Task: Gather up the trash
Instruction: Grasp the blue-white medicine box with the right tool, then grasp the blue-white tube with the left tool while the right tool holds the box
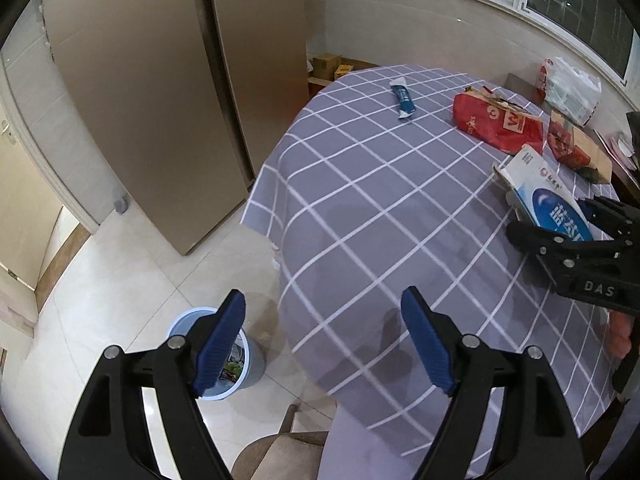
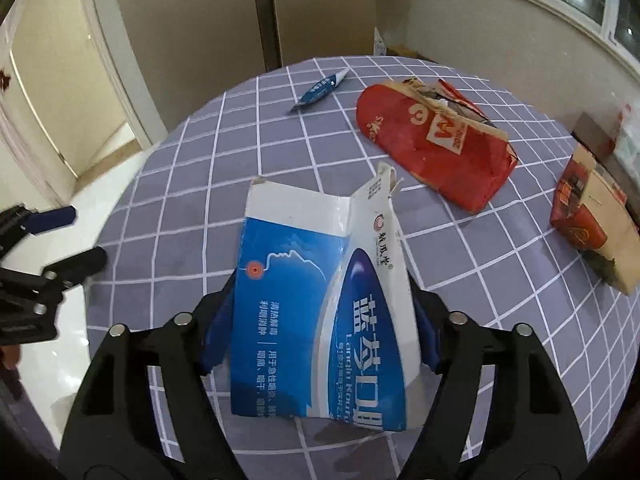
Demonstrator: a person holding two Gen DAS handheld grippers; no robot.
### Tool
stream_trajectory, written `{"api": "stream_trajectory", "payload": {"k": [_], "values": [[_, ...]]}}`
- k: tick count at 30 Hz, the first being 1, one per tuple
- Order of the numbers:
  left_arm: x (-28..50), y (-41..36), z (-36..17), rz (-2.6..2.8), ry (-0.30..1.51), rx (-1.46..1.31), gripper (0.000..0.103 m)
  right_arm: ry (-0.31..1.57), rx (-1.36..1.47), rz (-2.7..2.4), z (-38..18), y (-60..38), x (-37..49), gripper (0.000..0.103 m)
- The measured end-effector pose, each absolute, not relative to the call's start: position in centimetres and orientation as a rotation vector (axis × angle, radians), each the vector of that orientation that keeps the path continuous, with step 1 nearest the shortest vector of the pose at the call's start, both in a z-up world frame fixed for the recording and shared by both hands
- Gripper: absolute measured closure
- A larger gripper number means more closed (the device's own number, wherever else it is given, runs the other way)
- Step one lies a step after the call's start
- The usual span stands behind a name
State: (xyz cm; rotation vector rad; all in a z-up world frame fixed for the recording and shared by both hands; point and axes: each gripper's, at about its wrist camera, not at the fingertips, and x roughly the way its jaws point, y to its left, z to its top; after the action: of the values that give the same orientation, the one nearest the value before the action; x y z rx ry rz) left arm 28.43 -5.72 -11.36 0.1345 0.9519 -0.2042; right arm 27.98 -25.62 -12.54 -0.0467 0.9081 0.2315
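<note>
Blue-and-white carton (image 2: 320, 304) sits low centre of frame, clamped in the right gripper (image 2: 320, 332); left gripper (image 1: 324, 340) is spread, empty, above the bin (image 1: 224, 356).

Blue-and-white carton (image 2: 320, 304) printed with large white Chinese characters 蓝芩口服 and Latin "Lanqin Kou…", smaller columns of Chinese too fine to read, "DAS" in grey letters on the black right gripper (image 1: 560, 224) body

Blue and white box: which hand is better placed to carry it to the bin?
Right. The right tool already has the blue and white box between its pads, while the left tool is open and empty beside the bin.
</note>
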Motion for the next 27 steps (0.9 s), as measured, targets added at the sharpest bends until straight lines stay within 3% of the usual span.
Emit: {"api": "stream_trajectory", "payload": {"k": [23,25,27], "values": [[44.0,-15.9,-9.3,-0.389,0.961,0.131,0.025,0.772,0.138,0.024,-4.9,-34.7,33.4,0.034],[45.6,-16.8,-9.9,-0.388,0.974,0.131,0.034,0.773,0.142,0.01,-4.9,-34.9,34.2,0.034],[46.8,-17.6,-10.5,-0.385,0.981,0.133,0.036,0.776,0.146,0.008,-5.2,-34.9,34.8,0.033]]}}
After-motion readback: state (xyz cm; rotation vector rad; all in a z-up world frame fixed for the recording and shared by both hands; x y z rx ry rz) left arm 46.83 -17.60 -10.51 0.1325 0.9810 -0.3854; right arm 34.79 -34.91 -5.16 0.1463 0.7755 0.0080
